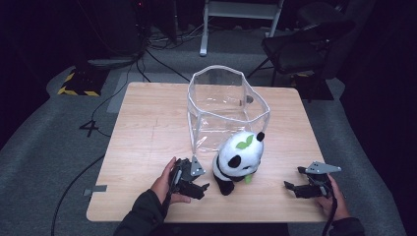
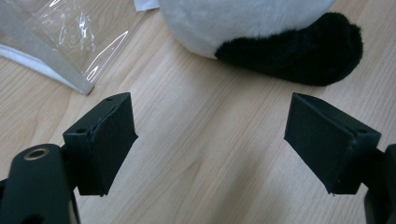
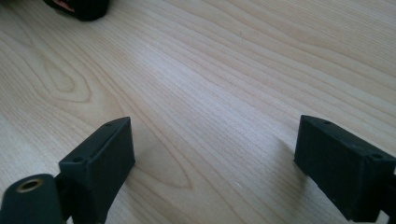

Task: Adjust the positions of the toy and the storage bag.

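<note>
Near edge first: we hold the left tool [image 1: 205, 187] low over the table [image 1: 147, 142], jaws spread w/ nothing between them; in the left gripper view there's just bare wood between the pads. Right tool [image 1: 290, 187] sits at the near right side of the table, jaws also apart and empty, aimed left across the wood.

Next out: the panda plush [image 1: 239, 156] sits upright approx. mid-table, just right of the left tool and slightly farther. Its black foot [image 2: 299, 55] lies just ahead of the left tool's open jaws and off to their right, not touching. Left tool is clearly the nearer one; right tool is well apart from the plush, w/ open table between.

Key relation: the plush lies ahead-right of the left tool, body's long axis vertical, foot sticking out low toward us. We judge the left tool needs to swing right and advance to get a pad each side of the foot or lower body.

Farthest: the clear plastic bag [image 1: 226, 110] stands open right behind the plush, touching or nearly so; can't tell which. Prob. the drop target, mouth up.
</note>
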The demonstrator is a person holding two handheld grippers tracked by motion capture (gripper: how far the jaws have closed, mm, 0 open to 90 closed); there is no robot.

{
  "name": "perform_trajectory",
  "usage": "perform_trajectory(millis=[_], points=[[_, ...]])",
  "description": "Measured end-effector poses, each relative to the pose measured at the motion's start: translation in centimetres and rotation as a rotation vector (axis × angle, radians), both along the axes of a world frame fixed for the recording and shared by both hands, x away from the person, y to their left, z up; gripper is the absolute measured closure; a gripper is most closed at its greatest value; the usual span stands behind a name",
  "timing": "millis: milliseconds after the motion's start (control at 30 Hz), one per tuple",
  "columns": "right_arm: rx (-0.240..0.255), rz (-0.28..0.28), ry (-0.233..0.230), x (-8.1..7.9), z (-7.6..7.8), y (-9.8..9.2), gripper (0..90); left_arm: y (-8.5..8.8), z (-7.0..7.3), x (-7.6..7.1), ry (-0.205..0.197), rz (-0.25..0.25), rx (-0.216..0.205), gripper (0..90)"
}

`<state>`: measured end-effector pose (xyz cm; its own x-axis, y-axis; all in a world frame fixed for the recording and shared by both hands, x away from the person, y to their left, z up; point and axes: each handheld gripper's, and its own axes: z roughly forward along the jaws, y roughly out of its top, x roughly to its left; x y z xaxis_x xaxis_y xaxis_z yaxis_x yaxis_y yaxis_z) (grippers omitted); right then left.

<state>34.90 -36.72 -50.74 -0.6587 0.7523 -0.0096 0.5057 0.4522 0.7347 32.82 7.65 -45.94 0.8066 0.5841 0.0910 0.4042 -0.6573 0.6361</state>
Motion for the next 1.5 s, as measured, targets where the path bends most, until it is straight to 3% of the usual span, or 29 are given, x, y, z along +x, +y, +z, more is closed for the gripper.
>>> perform_trajectory(millis=[367, 533, 800, 1500], points=[[0.0, 0.0, 0.0, 0.0, 0.0, 0.0, 12.0, -1.3, 0.2, 0.2, 0.002, -0.02, -0.014, 16.4], [0.0, 0.0, 0.0, 0.0, 0.0, 0.0, 12.0, -1.7, 0.5, 0.4, 0.001, -0.018, -0.051, 16.0], [-0.001, 0.0, 0.0, 0.0, 0.0, 0.0, 12.0, -2.6, 0.5, 0.6, -0.01, -0.02, -0.07, 16.0], [-0.001, 0.001, -0.001, 0.0, 0.0, 0.0, 12.0, -4.6, -0.5, 1.8, -0.023, -0.039, -0.122, 15.8]])
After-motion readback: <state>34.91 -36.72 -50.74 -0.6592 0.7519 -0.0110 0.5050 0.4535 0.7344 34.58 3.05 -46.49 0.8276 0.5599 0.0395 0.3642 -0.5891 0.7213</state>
